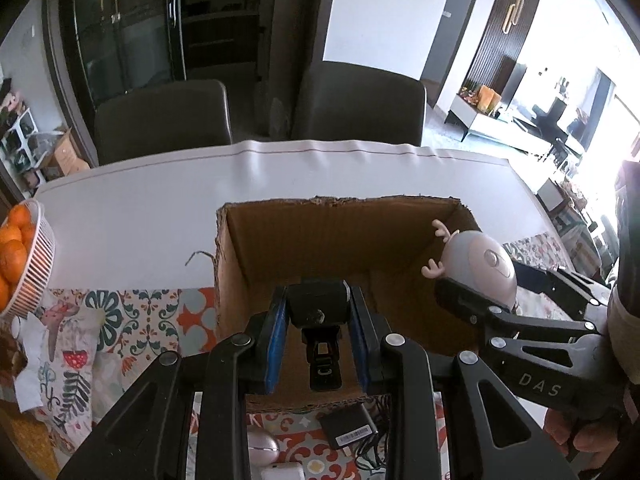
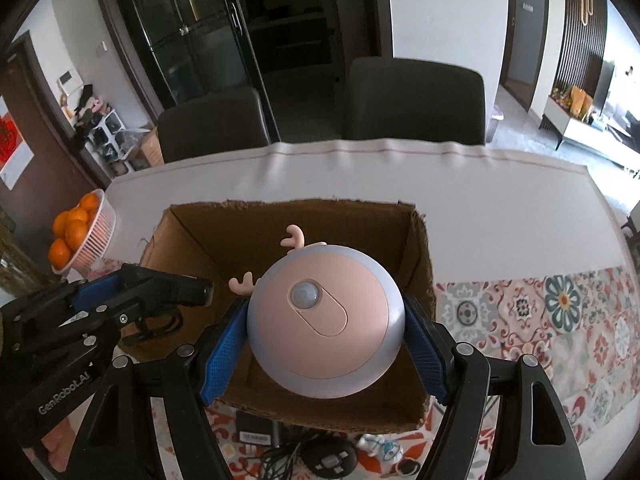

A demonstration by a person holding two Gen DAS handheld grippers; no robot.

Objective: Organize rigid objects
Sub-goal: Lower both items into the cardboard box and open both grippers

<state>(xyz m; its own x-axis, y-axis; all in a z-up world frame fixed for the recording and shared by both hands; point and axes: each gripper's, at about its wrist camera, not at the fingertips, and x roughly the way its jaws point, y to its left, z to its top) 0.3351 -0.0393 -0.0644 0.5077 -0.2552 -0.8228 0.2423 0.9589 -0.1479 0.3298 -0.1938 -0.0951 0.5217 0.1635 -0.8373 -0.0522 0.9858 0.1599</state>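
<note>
Grippers over open brown cardboard box: left gripper clamps black clip-like gadget; right gripper, at 3 o'clock, clasps round pink antlered night-light.

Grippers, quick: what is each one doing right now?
Left gripper: shut on a small black device.
Right gripper: shut on a round pink night light with antlers.

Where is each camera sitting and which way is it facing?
Left wrist: sits on the left tool, facing down into the cardboard box; its tool grips a black gadget; the right tool shows too.
Right wrist: sits on the right tool, over the same box; it clamps a round antlered lamp; the left tool shows.
Shared: box, lamp, basket of oranges, two chairs.
</note>
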